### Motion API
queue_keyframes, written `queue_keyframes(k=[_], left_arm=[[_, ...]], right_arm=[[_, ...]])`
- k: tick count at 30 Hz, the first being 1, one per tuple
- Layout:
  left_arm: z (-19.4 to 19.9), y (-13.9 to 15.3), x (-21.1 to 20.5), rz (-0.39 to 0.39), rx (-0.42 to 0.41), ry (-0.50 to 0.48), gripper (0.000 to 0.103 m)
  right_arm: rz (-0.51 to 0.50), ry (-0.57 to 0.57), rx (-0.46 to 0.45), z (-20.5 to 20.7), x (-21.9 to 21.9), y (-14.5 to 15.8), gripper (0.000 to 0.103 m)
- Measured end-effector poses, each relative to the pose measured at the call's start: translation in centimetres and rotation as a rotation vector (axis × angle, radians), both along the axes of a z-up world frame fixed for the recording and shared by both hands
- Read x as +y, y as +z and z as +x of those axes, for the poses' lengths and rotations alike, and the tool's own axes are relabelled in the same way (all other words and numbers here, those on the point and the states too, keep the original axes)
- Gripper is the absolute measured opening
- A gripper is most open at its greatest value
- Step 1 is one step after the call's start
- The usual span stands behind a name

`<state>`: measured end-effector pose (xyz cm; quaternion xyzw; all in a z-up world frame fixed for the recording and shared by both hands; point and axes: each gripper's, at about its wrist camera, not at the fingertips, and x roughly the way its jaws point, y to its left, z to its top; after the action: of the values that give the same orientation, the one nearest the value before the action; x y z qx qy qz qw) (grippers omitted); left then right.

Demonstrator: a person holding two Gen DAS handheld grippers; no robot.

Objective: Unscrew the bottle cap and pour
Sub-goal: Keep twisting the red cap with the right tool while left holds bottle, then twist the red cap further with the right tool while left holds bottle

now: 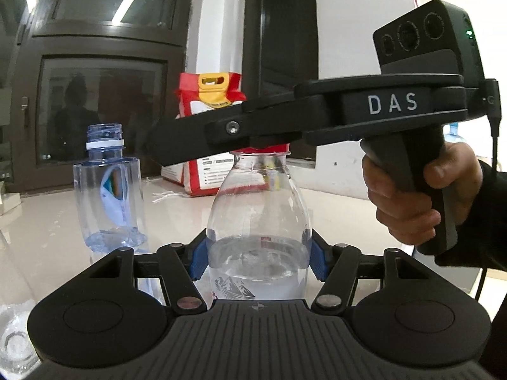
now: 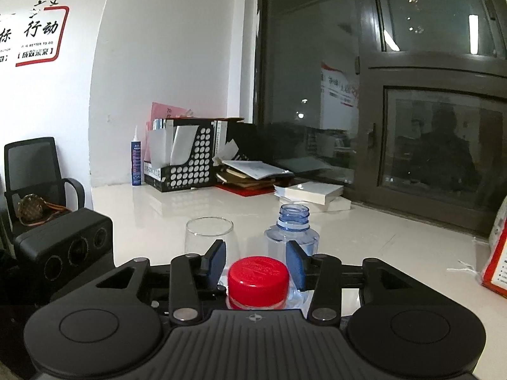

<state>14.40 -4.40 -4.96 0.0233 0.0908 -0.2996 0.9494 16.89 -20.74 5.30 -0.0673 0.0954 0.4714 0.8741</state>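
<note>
A clear water bottle (image 1: 258, 209), partly full, stands upright on the white table. My left gripper (image 1: 258, 258) is shut on its body, blue pads (image 1: 198, 261) pressing both sides. The bottle's red cap (image 2: 257, 277) sits between the fingers of my right gripper (image 2: 256, 264), which is open, with a gap on each side of the cap. In the left wrist view the right gripper (image 1: 177, 145) reaches across the bottle's top and hides the cap. An empty clear glass (image 2: 207, 237) stands just beyond, to the left.
An uncapped empty blue-tinted bottle (image 1: 107, 196) stands left of the held bottle; it also shows in the right wrist view (image 2: 293, 231). A red and white bag (image 1: 212, 133) stands behind. Books and a file holder (image 2: 187, 161) sit by the wall. A dark window runs along the table's far edge.
</note>
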Motion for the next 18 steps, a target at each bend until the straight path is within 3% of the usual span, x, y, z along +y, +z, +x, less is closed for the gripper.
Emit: queue_keyframes(k=[8, 12, 18], left_arm=[[0.0, -0.1, -0.7, -0.007, -0.007, 0.058, 0.063], [0.0, 0.0, -0.8, -0.006, -0.01, 0.064, 0.063], [-0.1, 0.0, -1.0, -0.002, -0.01, 0.066, 0.063]], right_arm=[[0.015, -0.098, 0.0, 0.4, 0.7, -0.4, 0.048], [0.019, -0.119, 0.009, 0.6, 0.2, -0.6, 0.054], [0.025, -0.12, 0.026, 0.3, -1.0, -0.8, 0.056]])
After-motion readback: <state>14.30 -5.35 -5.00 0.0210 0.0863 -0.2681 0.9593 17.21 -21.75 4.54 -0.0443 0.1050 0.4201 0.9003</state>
